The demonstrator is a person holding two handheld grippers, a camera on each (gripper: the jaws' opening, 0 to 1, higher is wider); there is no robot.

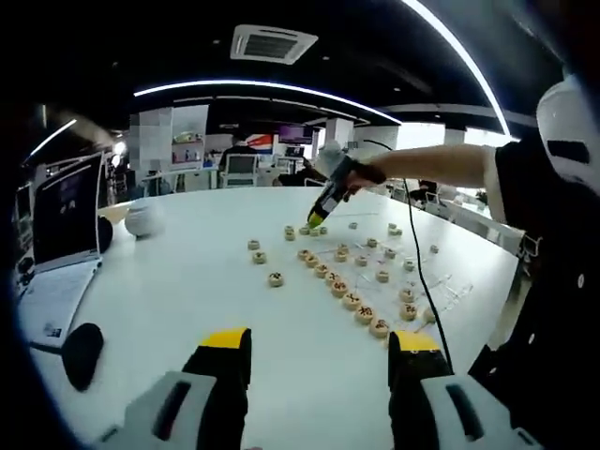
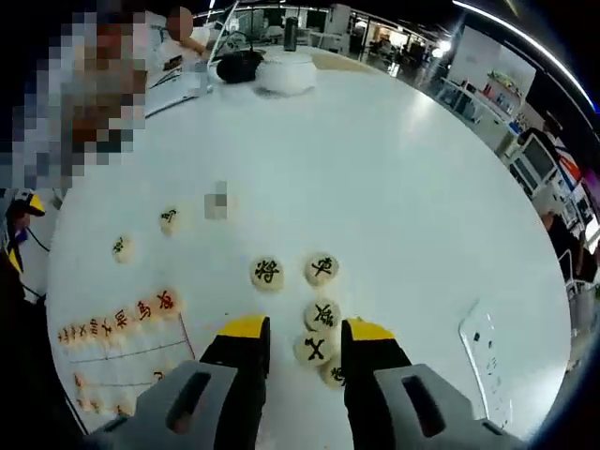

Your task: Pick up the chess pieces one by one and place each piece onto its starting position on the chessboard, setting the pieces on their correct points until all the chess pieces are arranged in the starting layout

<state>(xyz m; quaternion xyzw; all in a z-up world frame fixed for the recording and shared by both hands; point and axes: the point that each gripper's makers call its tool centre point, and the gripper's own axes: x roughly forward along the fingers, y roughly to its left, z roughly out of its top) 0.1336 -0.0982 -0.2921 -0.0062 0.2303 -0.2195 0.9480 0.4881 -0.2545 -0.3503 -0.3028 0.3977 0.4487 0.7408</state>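
Observation:
Round wooden chess pieces with red or black characters lie on a white table. In the left gripper view a curved row of pieces [image 1: 352, 300] lines the near edge of the faintly lined chessboard [image 1: 417, 277], and three loose pieces [image 1: 259, 257] lie to its left. My left gripper [image 1: 319, 349] is open and holds nothing, well short of them. A hand holds my right gripper [image 1: 319, 217] low over the far pieces. In the right gripper view my right gripper [image 2: 307, 330] is open, and a black-marked piece [image 2: 314, 350] lies between its jaws among several others [image 2: 267, 273]. A red-marked row [image 2: 127, 319] sits to the left.
An open laptop [image 1: 61, 225], a black mouse [image 1: 82, 352] and a white lidded pot [image 1: 142, 217] stand left on the table. A black cable [image 1: 422, 277] crosses the board. A phone [image 2: 483, 352] lies right of the pieces. Two loose pieces [image 2: 170, 219] lie further out.

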